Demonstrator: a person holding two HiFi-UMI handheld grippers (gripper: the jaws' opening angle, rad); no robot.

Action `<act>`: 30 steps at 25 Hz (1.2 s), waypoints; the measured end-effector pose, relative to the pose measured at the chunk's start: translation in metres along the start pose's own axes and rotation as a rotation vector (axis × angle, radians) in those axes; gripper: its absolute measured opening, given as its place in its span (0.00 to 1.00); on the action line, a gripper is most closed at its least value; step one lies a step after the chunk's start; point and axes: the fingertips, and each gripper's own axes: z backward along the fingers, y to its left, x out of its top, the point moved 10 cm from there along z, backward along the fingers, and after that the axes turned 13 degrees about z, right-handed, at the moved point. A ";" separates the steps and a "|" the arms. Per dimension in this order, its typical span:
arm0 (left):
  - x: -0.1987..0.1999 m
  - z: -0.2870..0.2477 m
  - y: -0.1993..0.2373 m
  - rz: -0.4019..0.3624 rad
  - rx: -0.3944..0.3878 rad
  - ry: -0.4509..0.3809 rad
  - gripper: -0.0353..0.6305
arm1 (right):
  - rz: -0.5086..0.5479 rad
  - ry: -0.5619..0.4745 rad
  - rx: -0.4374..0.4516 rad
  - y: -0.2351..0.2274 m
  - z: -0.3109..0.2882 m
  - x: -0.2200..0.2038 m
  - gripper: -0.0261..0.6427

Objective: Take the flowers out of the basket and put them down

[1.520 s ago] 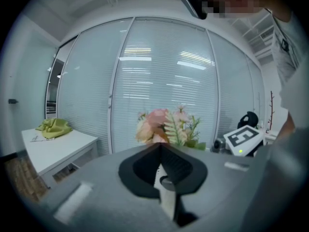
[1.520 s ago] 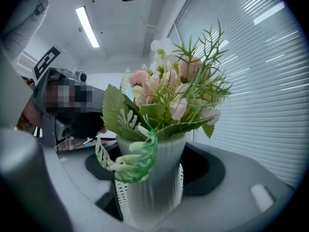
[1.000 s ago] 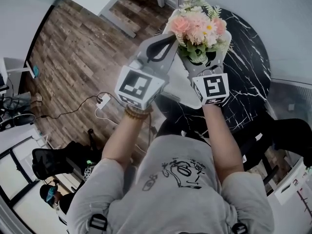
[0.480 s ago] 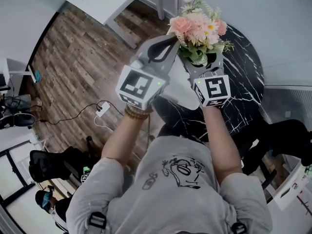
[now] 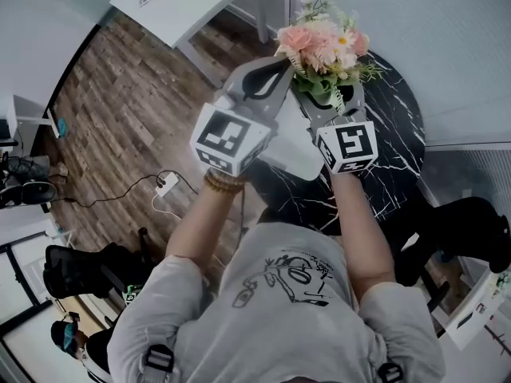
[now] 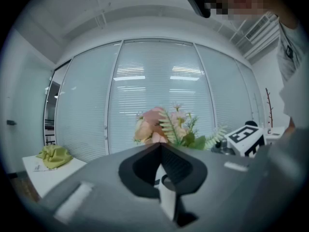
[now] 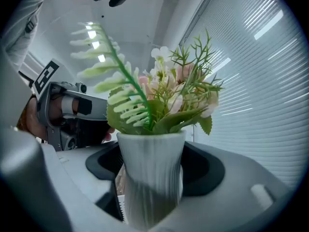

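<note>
Grippers: two, grey, hand-held, each carrying one black-and-white marker cube.

Head view, left to right:
- brown wood-plank floor [image 5: 120,110]
- one white rectangular table [image 5: 184,2]
- one white power strip [image 5: 168,183] on a black cable
- left gripper [image 5: 279,64], pointing away from the person
- one flat white object [image 5: 297,156] under both grippers, kind not discernible
- right gripper [image 5: 335,98]
- one round black marble table [image 5: 399,126] with white veins

Flowers [image 5: 323,42]: one bunch of pink, cream and white blooms, one of them a daisy, among green fern fronds and thin sprigs. It stands upright in one white ribbed vase [image 7: 152,163]. Location: held clear of any surface in the right gripper, over the black marble table's left edge, just right of the left gripper's tip.

Left gripper view only:
- jaw tips closed together, nothing pinched at the tips
- a white strip in the gap behind the tips, identity unclear
- one yellow-green cloth [image 6: 54,154] on the white rectangular table
- slatted blinds [image 6: 154,81] behind glass

Right gripper view only:
- the vase clamped between both jaws, which press on its sides
- the head view hides the vase under foliage
</note>
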 end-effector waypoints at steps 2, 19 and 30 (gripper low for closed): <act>0.000 -0.002 -0.004 0.000 -0.005 -0.002 0.06 | 0.000 0.001 -0.004 -0.003 0.004 0.000 0.58; 0.000 -0.036 -0.061 0.009 -0.119 -0.001 0.06 | 0.016 0.025 -0.102 -0.036 0.068 0.005 0.58; -0.002 -0.072 -0.140 -0.002 -0.233 0.006 0.06 | 0.019 0.045 -0.206 -0.070 0.152 0.003 0.58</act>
